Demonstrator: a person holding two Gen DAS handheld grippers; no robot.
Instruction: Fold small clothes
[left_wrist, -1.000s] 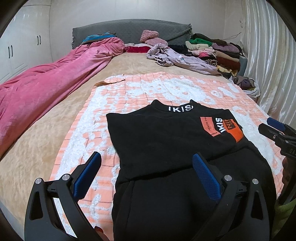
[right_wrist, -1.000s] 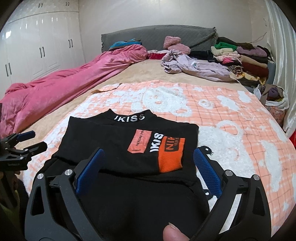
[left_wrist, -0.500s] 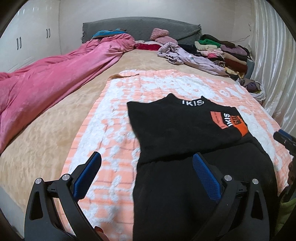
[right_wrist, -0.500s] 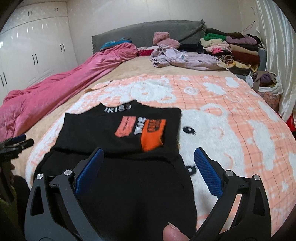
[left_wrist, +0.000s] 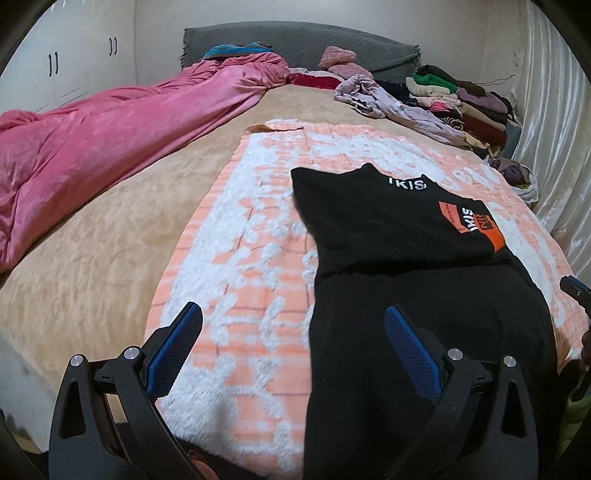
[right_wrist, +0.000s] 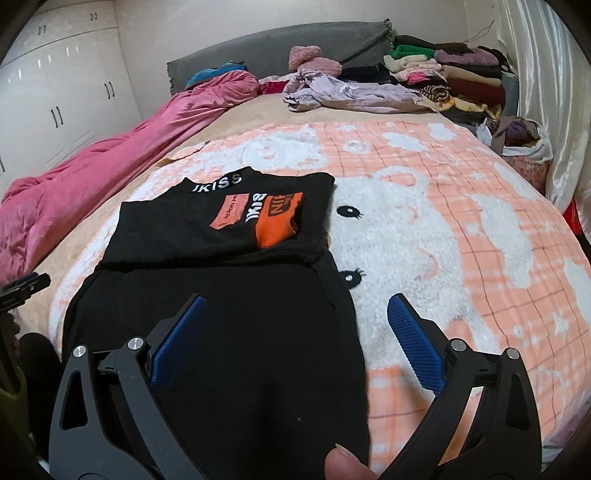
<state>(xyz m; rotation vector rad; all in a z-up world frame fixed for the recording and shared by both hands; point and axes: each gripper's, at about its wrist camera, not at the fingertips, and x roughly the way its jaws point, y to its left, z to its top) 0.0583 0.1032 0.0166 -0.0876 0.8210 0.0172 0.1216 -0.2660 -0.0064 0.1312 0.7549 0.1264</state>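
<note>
1. The left tongs (left_wrist: 293, 325) fill the bottom of the left wrist view, blue pads spread wide with nothing between them, above the near edge of the orange-and-white blanket (left_wrist: 236, 258).
2. The right tongs (right_wrist: 295, 314) sit at the bottom of the right wrist view, also spread wide and empty; a fingertip (right_wrist: 341, 463) shows at the bottom edge.
3. The black garment (right_wrist: 229, 321) lies flat on the blanket in the lower centre-left of the right wrist view. Its upper part is folded over so the collar lettering and an orange patch (right_wrist: 273, 221) face up.
4. In the left wrist view the same garment (left_wrist: 406, 295) occupies the lower right, with the tongs' right pad over its left edge.
5. A pink quilt (left_wrist: 103, 129) runs along the left of the frame.
6. A stack of folded clothes (right_wrist: 450, 74) sits in the upper right, beside a crumpled lilac garment (right_wrist: 347, 92).
7. White wardrobe doors (right_wrist: 66, 92) stand in the upper left.
</note>
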